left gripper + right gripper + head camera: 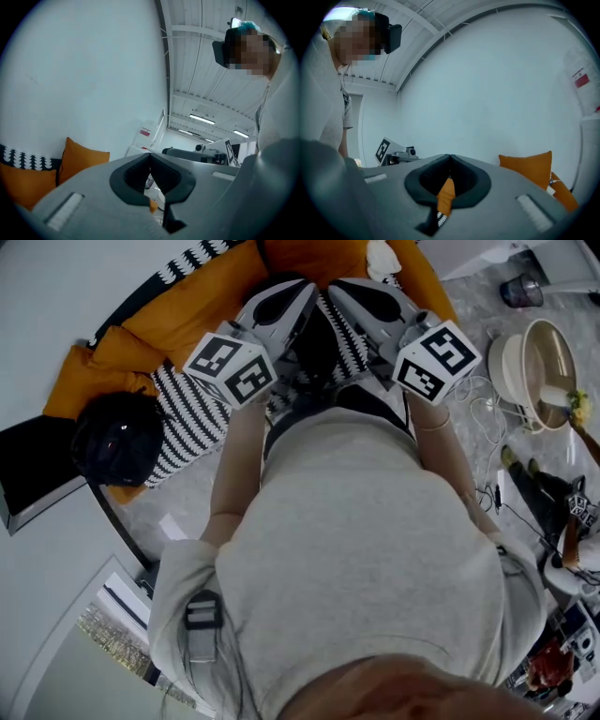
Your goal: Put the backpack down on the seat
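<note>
Already the black backpack point(117, 442) lies at the left end of the orange seat point(187, 296), touching a black-and-white striped cushion point(192, 418). Both grippers are level above the seat's middle, well apart from the backpack. The left gripper point(150, 155) has its jaws pressed together on nothing, and so does the right gripper point(450, 157).

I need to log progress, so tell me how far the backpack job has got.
Done, apparently: a black bag-like bundle, likely the backpack, lies on the orange seat beside a striped cushion. In hand: nothing; the left gripper and right gripper are both shut and empty. Left: nothing obvious, if that bundle is the backpack.
</note>
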